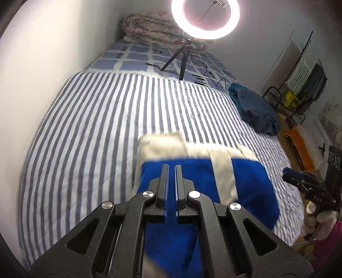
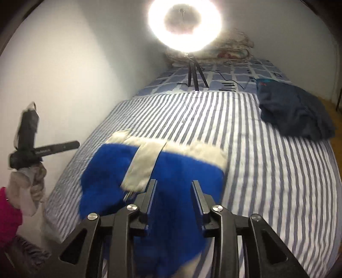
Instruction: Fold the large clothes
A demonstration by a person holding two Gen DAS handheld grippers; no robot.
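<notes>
Left gripper [image 1: 172, 167] has its two black fingers with blue ribbed pads squeezed together, nothing pinched between them as far as I can see, and it hangs just above the folded royal-blue fleece garment with cream trim [image 1: 198, 184]. Right gripper [image 2: 174, 184] is a different story: its jaws stand apart with a clear gap and no cloth caught in them, only the blue fabric showing underneath.

That blue and cream garment sits on the near part of the bed, lying on the blue-and-white striped sheet [image 1: 102, 119], cream band along its far edge and one cream strip running down over the blue. It's a bit blurred, so I can't make out finer detail.

Farther back on the right edge of the bed there's a crumpled dark navy cloth pile [image 2: 295, 113], well apart from the blue one. Beyond the stripes comes a blue checked sheet [image 1: 136, 57], where a lit ring light on a small black tripod [image 1: 205, 19] stands, with a floral quilt bundle [image 1: 154, 27] against the far wall.

In the right wrist view a hand in a pale glove [image 2: 32, 181] shows at the left edge.
</notes>
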